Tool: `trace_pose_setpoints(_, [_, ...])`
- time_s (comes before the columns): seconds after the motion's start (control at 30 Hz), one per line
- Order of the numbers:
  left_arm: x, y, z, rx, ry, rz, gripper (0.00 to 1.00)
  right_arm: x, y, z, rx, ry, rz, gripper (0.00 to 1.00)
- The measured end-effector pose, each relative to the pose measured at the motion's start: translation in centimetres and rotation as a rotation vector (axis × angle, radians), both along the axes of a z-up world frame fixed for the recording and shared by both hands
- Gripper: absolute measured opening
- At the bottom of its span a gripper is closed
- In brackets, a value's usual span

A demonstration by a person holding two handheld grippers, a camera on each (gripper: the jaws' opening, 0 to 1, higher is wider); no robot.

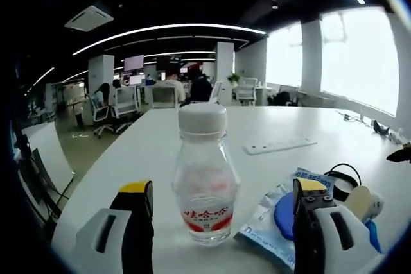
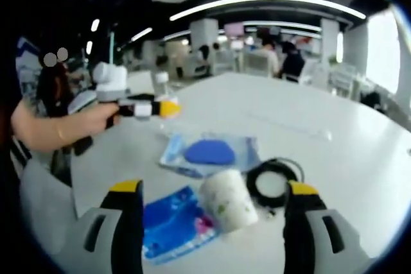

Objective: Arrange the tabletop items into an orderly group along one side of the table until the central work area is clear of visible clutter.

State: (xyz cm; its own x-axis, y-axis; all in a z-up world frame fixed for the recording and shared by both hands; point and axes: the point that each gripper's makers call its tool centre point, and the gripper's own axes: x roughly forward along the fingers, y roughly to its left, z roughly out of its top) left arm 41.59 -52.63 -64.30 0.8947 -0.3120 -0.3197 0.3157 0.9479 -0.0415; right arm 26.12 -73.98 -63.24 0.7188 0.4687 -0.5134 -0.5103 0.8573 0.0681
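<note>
Nearest, between parted left gripper [image 1: 221, 206] jaws: clear plastic bottle with white cap [image 1: 205, 178], upright near table's edge. Better closed squarely around mid-body, kept vertical. Right gripper [image 2: 212, 206] jaws likewise apart, empty, over white paper cup [image 2: 226, 201] lying sideways.

Worktop [image 1: 308, 126]: was a smooth white surface with a soft sheen, reflecting window light.
Bottle [image 1: 204, 187]: was clear glossy plastic with a printed red-and-white label; its cap [image 1: 202, 119] looked matt white plastic.
Clear packet [image 2: 212, 152]: was shiny, crinkled plastic film over a matt blue pad.
Blue pouch [image 2: 173, 222]: was glossy printed plastic wrap.
Cup [image 2: 228, 200]: looked like matt white paper with small printed marks.
Cable [image 2: 273, 184]: was a black coil, smooth rubbery coating.
Power strip [image 1: 279, 145]: was smooth white plastic.
Left tongs [image 1: 221, 213]: were black and white hard plastic with yellow tips.
Right tongs [image 2: 215, 213]: were the same.
</note>
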Motion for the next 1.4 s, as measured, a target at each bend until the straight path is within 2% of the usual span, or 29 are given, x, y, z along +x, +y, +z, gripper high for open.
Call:
trace_pose_setpoints(0.07, [-0.5,-0.3,0.0,-0.006,-0.001,-0.015,1.0,0.1,0.0,0.1,0.002,-0.001,0.003,0.88])
trace_pose_setpoints(0.17, [-1.2,-0.4,-0.1,-0.011,0.016,-0.026,1.0,0.1,-0.1,0.2,0.002,-0.001,0.004,0.88])
trace_pose_setpoints(0.2, [-1.7,-0.3,-0.2,-0.037,0.044,-0.006,1.0,0.1,-0.1,0.2,0.005,-0.001,0.005,0.88])
trace_pose_setpoints(0.4, [-3.1,-1.1,0.8,-0.01,0.031,-0.054,1.0,0.0,0.0,0.2,0.011,0.005,0.009,0.87])
trace_pose_setpoints(0.53, [-4.1,-1.3,0.8,-0.004,0.056,-0.067,1.0,-0.4,0.2,0.1,0.004,0.007,0.027,0.87])
trace_pose_setpoints(0.93, [-8.0,-2.8,1.5,0.007,0.062,-0.105,1.0,-1.1,0.8,0.3,0.014,-0.015,0.084,0.79])
trace_pose_setpoints(1.03, [-8.9,-3.2,1.8,0.028,0.041,-0.109,0.93,-1.4,1.1,0.2,0.012,-0.014,0.116,0.74])
trace_pose_setpoints(1.07, [-9.2,-3.4,1.8,0.038,0.04,-0.118,0.94,-1.5,1.2,0.1,0.016,-0.01,0.127,0.72])
trace_pose_setpoints(1.2, [-10.5,-4.4,1.4,0.008,0.081,-0.127,0.93,-1.6,2.0,-0.1,0.035,-0.013,0.159,0.72])
trace_pose_setpoints(1.4, [-12.7,-5.2,0.6,0.01,0.114,-0.121,0.87,-2.0,2.9,-0.6,0.038,-0.005,0.221,0.63])
